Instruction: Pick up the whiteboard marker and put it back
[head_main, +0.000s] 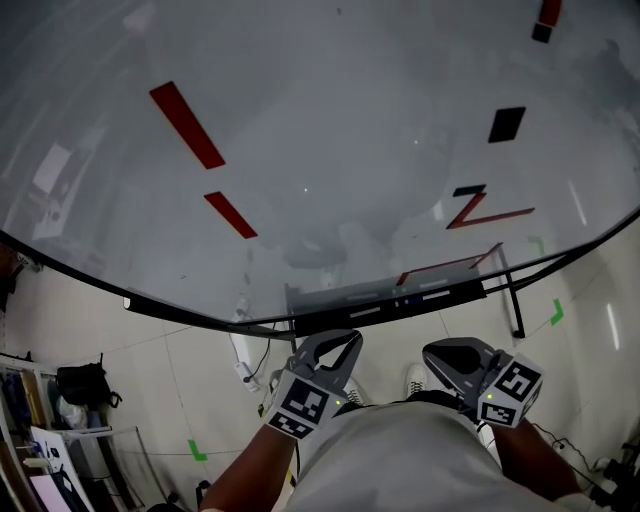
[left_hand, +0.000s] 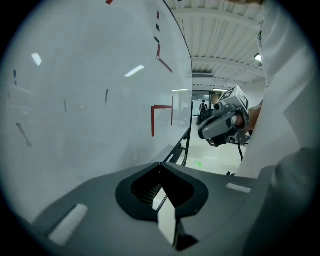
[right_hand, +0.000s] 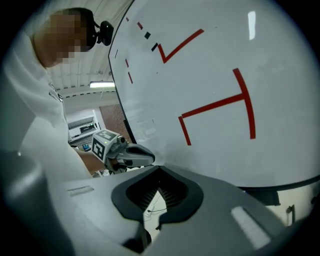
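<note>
The whiteboard (head_main: 330, 150) carries red strokes and black magnets, and its tray (head_main: 385, 298) runs along the bottom edge with small dark items on it. I cannot pick out a marker among them. My left gripper (head_main: 338, 340) and right gripper (head_main: 434, 353) are held close to the person's body, just below the tray. In the left gripper view the jaws meet at the tips (left_hand: 160, 164) with nothing between them. The right gripper view shows the same, its tips (right_hand: 159, 168) touching and empty. Each gripper sees the other: the right gripper (left_hand: 225, 125), the left gripper (right_hand: 127, 152).
The board's stand leg (head_main: 515, 300) drops to the tiled floor at right. A white power strip with cables (head_main: 243, 360) lies on the floor under the board. A bag (head_main: 82, 385) and shelving (head_main: 40, 440) stand at the lower left. Green tape marks (head_main: 196, 451) dot the floor.
</note>
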